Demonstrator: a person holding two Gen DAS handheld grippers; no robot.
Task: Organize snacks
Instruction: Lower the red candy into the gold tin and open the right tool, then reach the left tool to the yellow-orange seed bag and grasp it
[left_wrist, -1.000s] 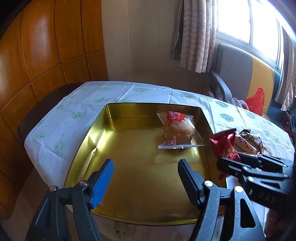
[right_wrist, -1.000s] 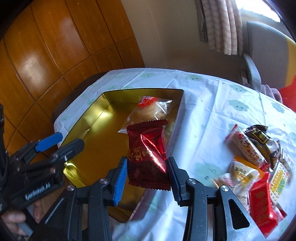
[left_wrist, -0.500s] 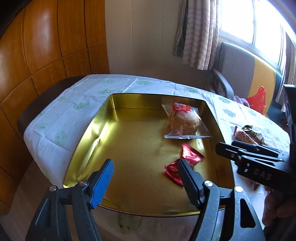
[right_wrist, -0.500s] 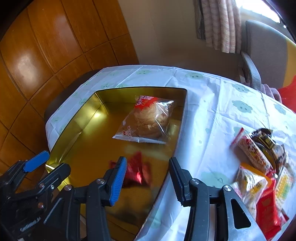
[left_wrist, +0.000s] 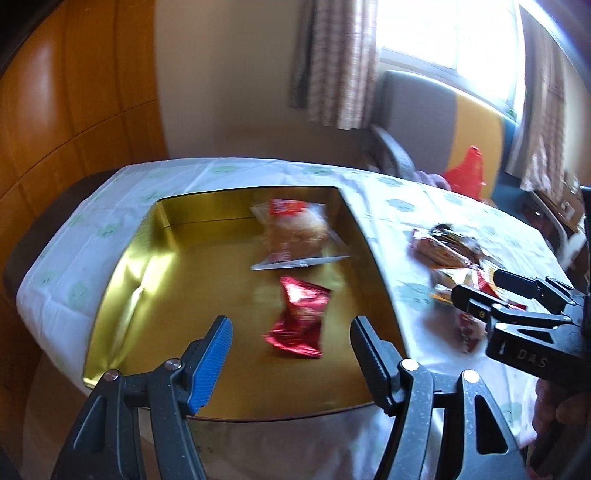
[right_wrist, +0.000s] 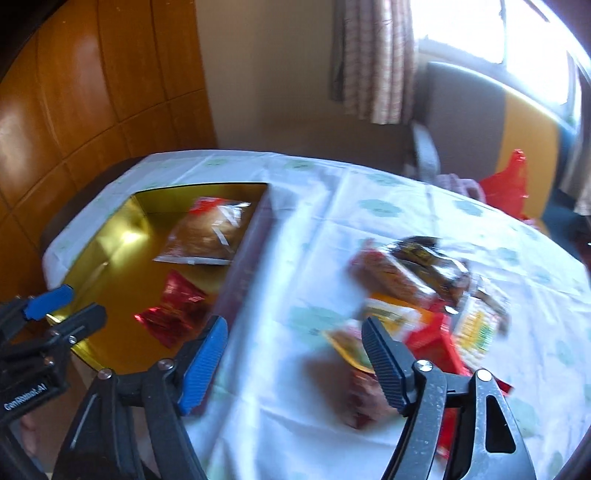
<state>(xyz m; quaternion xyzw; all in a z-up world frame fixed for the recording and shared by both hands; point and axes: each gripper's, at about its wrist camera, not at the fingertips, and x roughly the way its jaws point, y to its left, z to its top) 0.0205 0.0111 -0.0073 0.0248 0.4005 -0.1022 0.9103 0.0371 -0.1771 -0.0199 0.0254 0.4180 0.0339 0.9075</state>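
A gold tin tray (left_wrist: 122, 284) (right_wrist: 99, 254) lies on the white tablecloth. In it rest a clear-wrapped bun (left_wrist: 295, 232) (right_wrist: 207, 232) at the far side and a red foil snack packet (left_wrist: 299, 319) (right_wrist: 173, 312) nearer me. My left gripper (left_wrist: 291, 347) hovers over the tray's near edge, its jaws closing slightly with nothing between them. My right gripper (right_wrist: 295, 350) hangs over the cloth right of the tray, jaws opening and empty, beside a pile of loose snack packets (right_wrist: 424, 295) (left_wrist: 454, 258). The right gripper (left_wrist: 476, 291) also shows at the right of the left wrist view.
A grey and yellow armchair (left_wrist: 443, 125) with a red bag (left_wrist: 465, 173) stands behind the table near the window. Wood wall panels (left_wrist: 55, 110) run along the left. The table edge (left_wrist: 48, 295) drops off left of the tray. Both views are motion-blurred.
My right gripper let the red foil packet drop into the tray, opened wider and swung right over the cloth toward the snack pile. The left gripper shifted a little.
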